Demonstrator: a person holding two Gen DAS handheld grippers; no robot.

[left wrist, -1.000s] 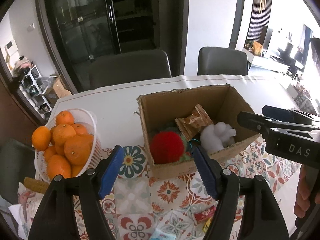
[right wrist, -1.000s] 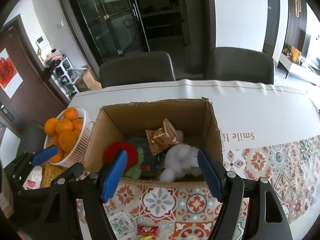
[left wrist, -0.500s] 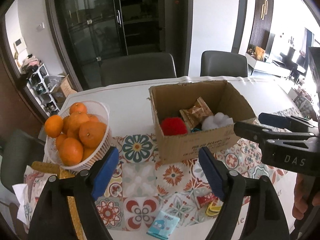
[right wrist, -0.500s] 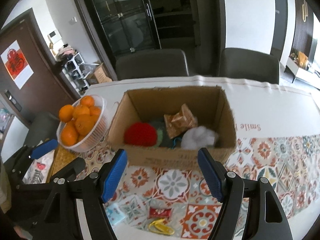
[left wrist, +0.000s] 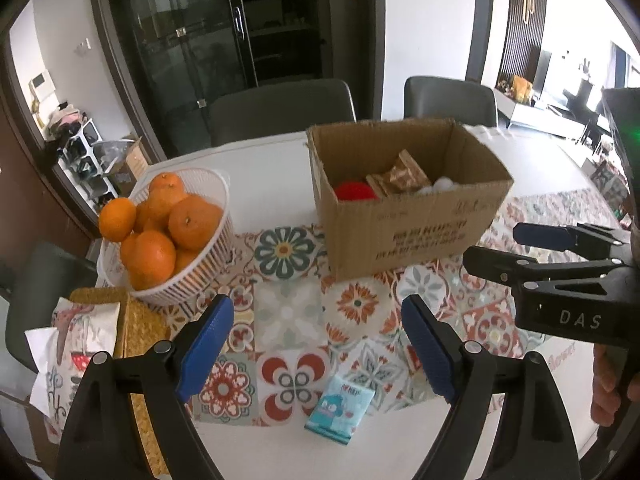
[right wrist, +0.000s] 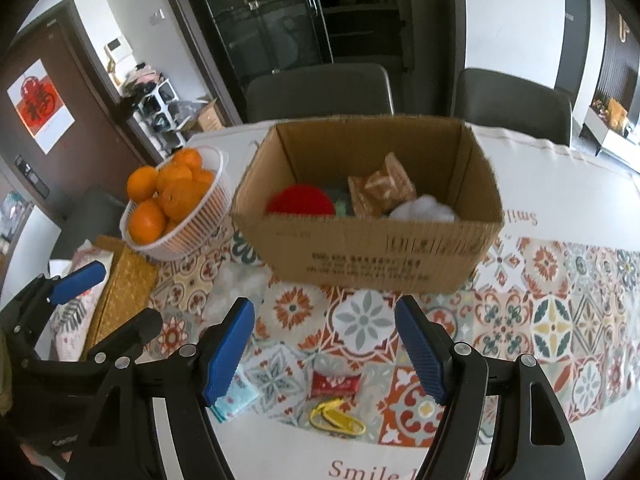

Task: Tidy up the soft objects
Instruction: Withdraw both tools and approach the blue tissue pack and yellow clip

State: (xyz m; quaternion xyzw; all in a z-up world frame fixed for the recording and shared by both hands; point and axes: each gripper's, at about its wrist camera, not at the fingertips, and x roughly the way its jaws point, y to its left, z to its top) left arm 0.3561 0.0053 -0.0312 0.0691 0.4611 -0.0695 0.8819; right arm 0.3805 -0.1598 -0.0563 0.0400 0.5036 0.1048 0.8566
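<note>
On the patterned tablecloth (right wrist: 552, 320) sits our open brown cardboard box (right wrist: 372, 256), holding a red fuzzy ball (right wrist: 300, 202) and white fluffy plush (right wrist: 424, 213). We're hovering both the left gripper (left wrist: 318, 344) and right gripper (right wrist: 325, 344) nearby, fingers spread wide, holding nothing.

Your left wrist view looks forward and down along the left gripper (left wrist: 316, 344) from the near table edge, facing the cardboard box (left wrist: 408, 216) and chairs beyond, at medium range. Your right wrist view does the same along the right gripper (right wrist: 326, 350), set further right, box (right wrist: 368, 224) dead ahead. Both share the box, the orange basket (left wrist: 188, 256) (right wrist: 176, 220), the patterned cloth (left wrist: 288, 312) (right wrist: 552, 320) and blue packet (left wrist: 340, 404) (right wrist: 236, 398). Each view catches the other gripper at its edge.
</note>
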